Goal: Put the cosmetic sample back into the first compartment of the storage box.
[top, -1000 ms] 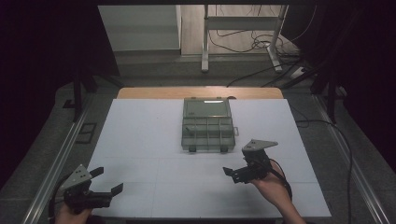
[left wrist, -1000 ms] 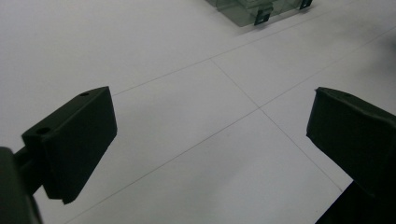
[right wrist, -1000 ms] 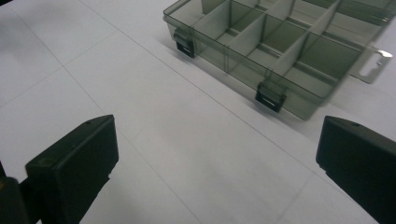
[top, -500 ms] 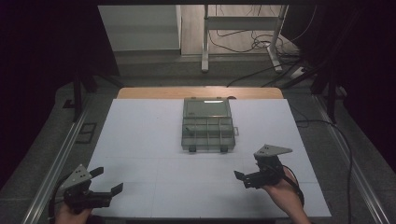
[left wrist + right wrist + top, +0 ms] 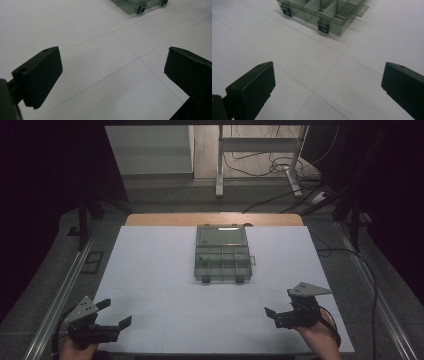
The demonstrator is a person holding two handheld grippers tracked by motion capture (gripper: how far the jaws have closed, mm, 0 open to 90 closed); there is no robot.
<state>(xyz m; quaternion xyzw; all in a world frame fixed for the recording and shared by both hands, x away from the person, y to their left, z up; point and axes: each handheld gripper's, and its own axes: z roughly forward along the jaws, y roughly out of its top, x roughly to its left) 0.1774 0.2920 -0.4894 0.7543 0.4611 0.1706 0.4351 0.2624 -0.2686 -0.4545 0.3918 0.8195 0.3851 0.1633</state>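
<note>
I've drawn my right hand-held gripper (image 5: pixel 281 314) back from the organizer box (image 5: pixel 222 254) toward the worktop's (image 5: pixel 150 265) near edge, jaws spread and empty like the left hand-held gripper (image 5: pixel 111 319), so I judge nothing is in hand yet.

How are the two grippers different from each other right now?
The left gripper sits at the table's near left corner, partly off the white table; the right gripper is over the sheet at the near right. The left gripper's grey plate looks tilted up; the right gripper's plate lies flatter. The right gripper is nearer the compartment box. Both are open, hold nothing and point toward the middle.
</note>
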